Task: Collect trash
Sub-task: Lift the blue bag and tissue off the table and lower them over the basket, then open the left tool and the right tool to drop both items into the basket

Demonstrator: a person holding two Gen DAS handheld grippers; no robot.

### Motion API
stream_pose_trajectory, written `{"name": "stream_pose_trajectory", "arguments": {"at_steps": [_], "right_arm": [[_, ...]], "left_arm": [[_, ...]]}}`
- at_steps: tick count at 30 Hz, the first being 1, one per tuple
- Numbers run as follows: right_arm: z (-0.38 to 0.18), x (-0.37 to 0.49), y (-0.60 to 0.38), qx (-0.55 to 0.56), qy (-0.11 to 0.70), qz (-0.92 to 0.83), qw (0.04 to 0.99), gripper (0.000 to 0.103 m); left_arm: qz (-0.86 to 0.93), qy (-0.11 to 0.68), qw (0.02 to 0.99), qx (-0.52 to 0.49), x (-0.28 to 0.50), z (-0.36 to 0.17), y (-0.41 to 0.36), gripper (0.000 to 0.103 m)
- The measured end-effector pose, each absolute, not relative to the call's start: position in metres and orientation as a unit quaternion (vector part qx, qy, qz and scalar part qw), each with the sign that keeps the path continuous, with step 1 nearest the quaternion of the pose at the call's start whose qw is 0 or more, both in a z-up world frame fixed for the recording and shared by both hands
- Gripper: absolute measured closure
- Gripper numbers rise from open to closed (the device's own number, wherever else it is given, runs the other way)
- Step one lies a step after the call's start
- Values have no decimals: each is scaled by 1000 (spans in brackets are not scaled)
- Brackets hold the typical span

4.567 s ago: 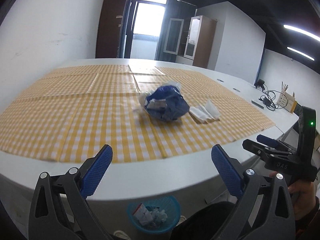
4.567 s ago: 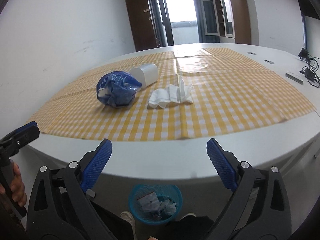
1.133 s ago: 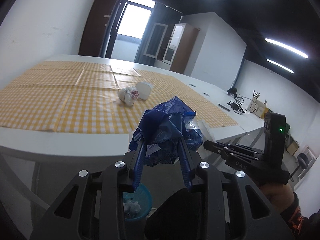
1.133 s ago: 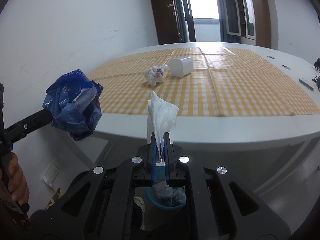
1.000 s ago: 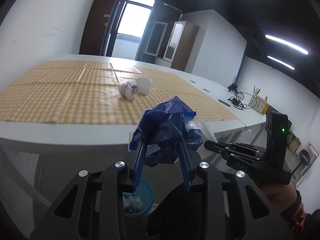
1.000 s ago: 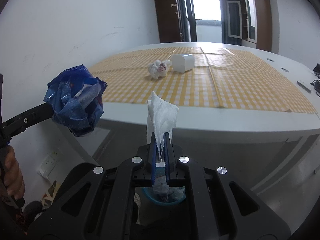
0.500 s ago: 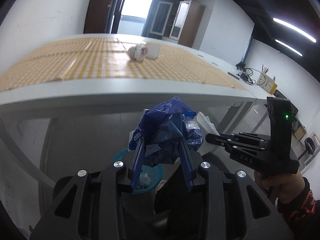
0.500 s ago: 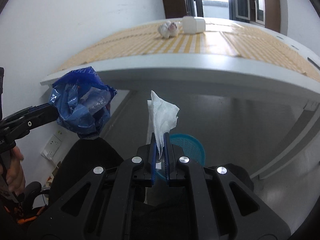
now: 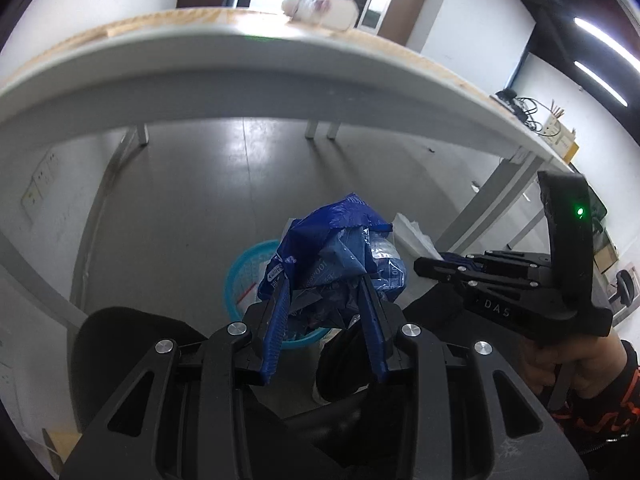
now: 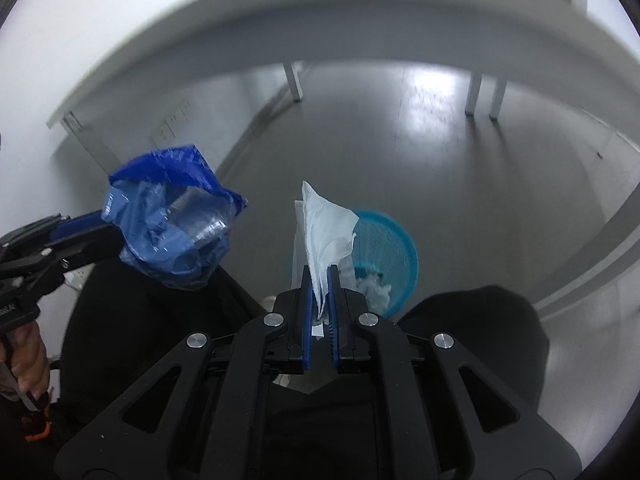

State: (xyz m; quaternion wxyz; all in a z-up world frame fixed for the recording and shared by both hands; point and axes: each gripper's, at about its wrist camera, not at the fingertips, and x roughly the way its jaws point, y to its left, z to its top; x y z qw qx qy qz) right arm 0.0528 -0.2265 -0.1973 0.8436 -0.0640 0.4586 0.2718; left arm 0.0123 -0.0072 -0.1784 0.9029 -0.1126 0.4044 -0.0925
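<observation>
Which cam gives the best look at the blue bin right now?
Right wrist. The blue bin shows most of its rim and mesh wall, with white trash inside, only partly behind the white tissue. In the left wrist view the blue plastic bag covers the bin except for its left rim.

I now have both hand-held grippers below the surface (image 9: pixel 256 60) edge, tilted down; the blue bag (image 9: pixel 340 256) and white tissue (image 10: pixel 324 236) now hang over the blue bin (image 10: pixel 384 256), toward 12 o'clock.
</observation>
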Motion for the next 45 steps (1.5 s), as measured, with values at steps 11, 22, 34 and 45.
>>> {"name": "stream_pose_trajectory", "arguments": {"at_steps": [11, 22, 34, 45], "right_arm": [[-256, 93, -203, -80, 523, 247, 812, 97], [-303, 145, -206, -50, 585, 218, 779, 97], [-345, 193, -202, -24, 624, 200, 755, 97], [-386, 229, -186, -25, 651, 188, 735, 97]], "left_arm": [[-57, 470, 869, -141, 52, -249, 16, 70], [-49, 509, 844, -161, 98, -296, 21, 71], [-29, 555, 806, -205, 147, -340, 23, 71], [-22, 586, 784, -202, 183, -370, 22, 71]]}}
